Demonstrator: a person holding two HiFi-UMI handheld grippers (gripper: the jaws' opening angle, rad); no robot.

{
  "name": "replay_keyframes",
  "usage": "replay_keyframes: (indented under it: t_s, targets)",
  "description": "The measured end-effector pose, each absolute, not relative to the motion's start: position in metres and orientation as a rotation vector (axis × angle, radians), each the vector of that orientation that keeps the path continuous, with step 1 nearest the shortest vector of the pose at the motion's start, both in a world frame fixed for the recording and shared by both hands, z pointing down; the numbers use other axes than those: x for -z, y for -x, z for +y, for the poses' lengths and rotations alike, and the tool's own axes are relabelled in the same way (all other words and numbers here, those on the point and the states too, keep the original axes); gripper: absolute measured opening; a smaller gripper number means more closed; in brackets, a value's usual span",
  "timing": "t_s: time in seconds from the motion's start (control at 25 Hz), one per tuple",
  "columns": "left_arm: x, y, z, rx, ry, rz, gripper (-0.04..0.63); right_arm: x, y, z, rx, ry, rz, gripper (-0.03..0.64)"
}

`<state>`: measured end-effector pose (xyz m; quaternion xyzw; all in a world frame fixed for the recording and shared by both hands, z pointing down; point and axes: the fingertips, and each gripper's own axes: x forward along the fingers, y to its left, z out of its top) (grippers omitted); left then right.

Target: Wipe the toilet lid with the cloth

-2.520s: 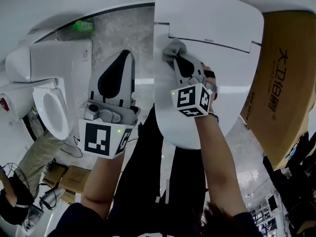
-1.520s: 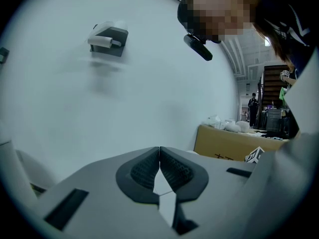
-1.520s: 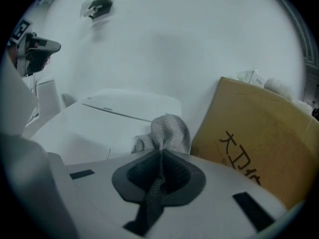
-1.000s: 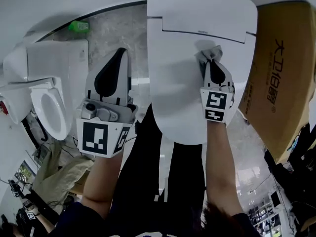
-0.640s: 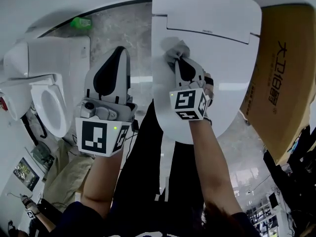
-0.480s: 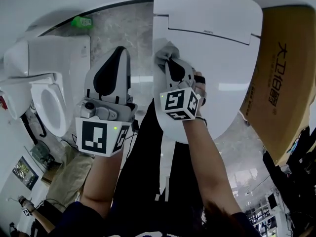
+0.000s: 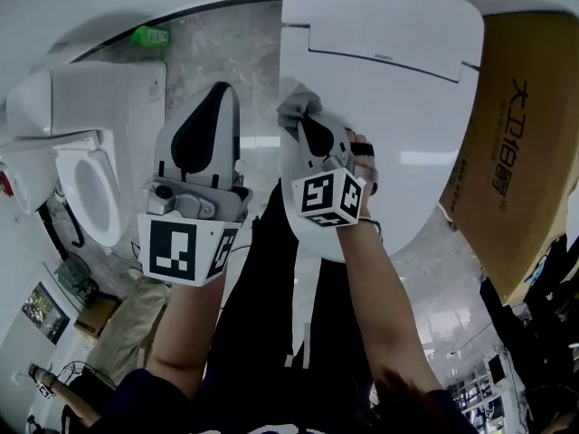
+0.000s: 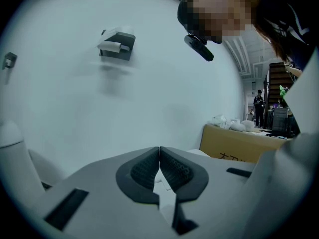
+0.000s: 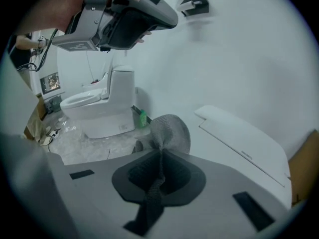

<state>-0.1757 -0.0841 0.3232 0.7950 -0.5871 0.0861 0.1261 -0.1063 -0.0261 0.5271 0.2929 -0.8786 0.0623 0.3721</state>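
Observation:
The white toilet lid (image 7: 407,107) fills the upper middle of the head view, and its far part (image 9: 244,138) shows in the right gripper view. A grey mesh cloth (image 7: 297,108) (image 9: 168,129) is pinched in my right gripper (image 7: 300,123) (image 9: 160,153), which is shut on it at the lid's left edge. The cloth bunches out beyond the tips. My left gripper (image 7: 217,107) (image 8: 159,158) hangs to the left of the lid over the floor, shut with nothing between its pads.
A second white toilet (image 7: 86,165) (image 9: 99,108) stands at the left with its seat exposed. A green bottle (image 7: 149,36) (image 9: 143,117) sits by the wall. A brown cardboard box (image 7: 520,143) (image 8: 239,144) stands close against the lid's right side. The floor (image 7: 213,61) is marbled grey.
My right gripper swept the cloth from the lid's right part across to its left edge. The left gripper stayed where it was.

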Motion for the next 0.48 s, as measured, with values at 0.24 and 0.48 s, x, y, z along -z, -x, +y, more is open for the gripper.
replay_keyframes:
  t_s: [0.24,0.48]
  targets:
    - [-0.324,0.169,-0.087,-0.252,-2.32,-1.697,0.021,-0.528,0.035,-0.033,-0.201,-0.905,-2.203,0.034]
    - [-0.326,0.157,-0.089,-0.256,-2.331,-1.675,0.021,-0.529,-0.044,-0.041,-0.238,-1.055,-2.138,0.034]
